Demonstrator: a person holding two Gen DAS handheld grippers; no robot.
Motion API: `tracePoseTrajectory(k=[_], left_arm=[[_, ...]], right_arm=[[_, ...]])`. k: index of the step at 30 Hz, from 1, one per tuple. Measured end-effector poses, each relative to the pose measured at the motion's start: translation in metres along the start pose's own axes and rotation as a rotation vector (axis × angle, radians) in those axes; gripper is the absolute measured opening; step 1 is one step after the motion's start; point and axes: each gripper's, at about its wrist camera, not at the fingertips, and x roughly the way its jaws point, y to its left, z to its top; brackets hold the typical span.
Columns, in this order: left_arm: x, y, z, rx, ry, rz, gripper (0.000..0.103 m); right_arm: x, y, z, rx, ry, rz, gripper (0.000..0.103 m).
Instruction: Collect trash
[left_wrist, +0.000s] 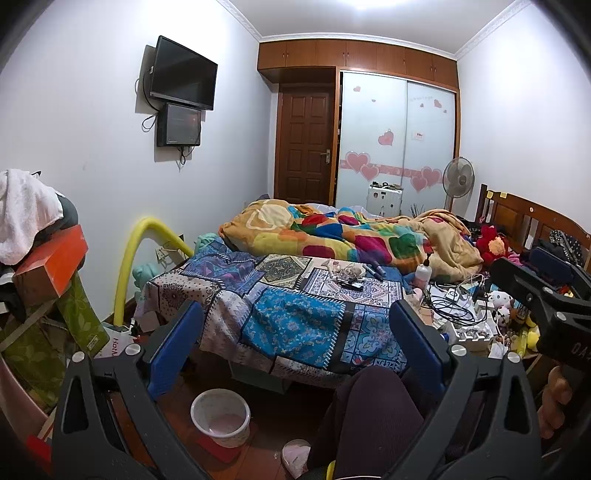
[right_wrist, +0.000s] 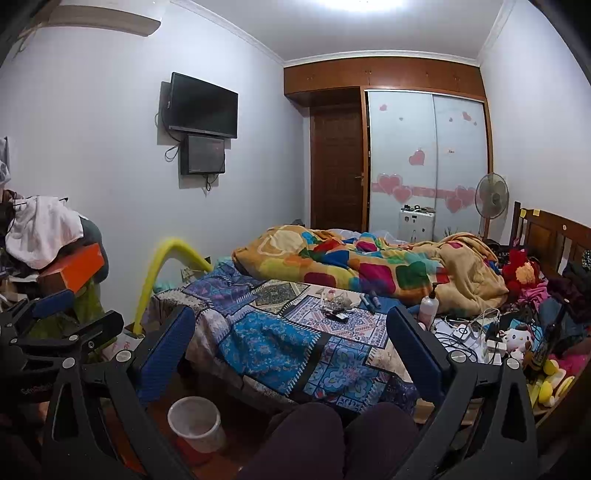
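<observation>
A small heap of crumpled wrappers and scraps (left_wrist: 349, 275) (right_wrist: 338, 304) lies on the patchwork bed cover (left_wrist: 291, 321) (right_wrist: 269, 343), with a dark flat item just in front of it. A pale waste bin (left_wrist: 220, 415) (right_wrist: 195, 422) stands on the floor below the bed's near edge. My left gripper (left_wrist: 295, 332) is open and empty, held well short of the heap. My right gripper (right_wrist: 291, 332) is open and empty too, also short of the bed. The right gripper's arm shows at the right of the left wrist view (left_wrist: 546, 299).
A colourful blanket (left_wrist: 332, 232) covers the far bed. A white bottle (left_wrist: 423, 275), cables and plush toys (right_wrist: 517, 339) crowd the right side. A stack with an orange box (left_wrist: 51, 262) and a yellow tube (left_wrist: 129, 266) stand left. My knees (right_wrist: 332, 439) are below.
</observation>
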Motion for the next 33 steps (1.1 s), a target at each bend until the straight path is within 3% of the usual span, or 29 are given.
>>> tracePoseTrajectory(k=[23,33], left_arm=[[0.003,0.001,0.000,-0.002,0.009,-0.003,0.101],[0.039,-0.013,0.014,0.039,0.044,-0.033,0.101]], right_arm=[[-0.002,-0.003,-0.003,0.015,0.008,0.007,0.103],[0.010,-0.013,-0.001,0.001,-0.004,-0.033,0.103]])
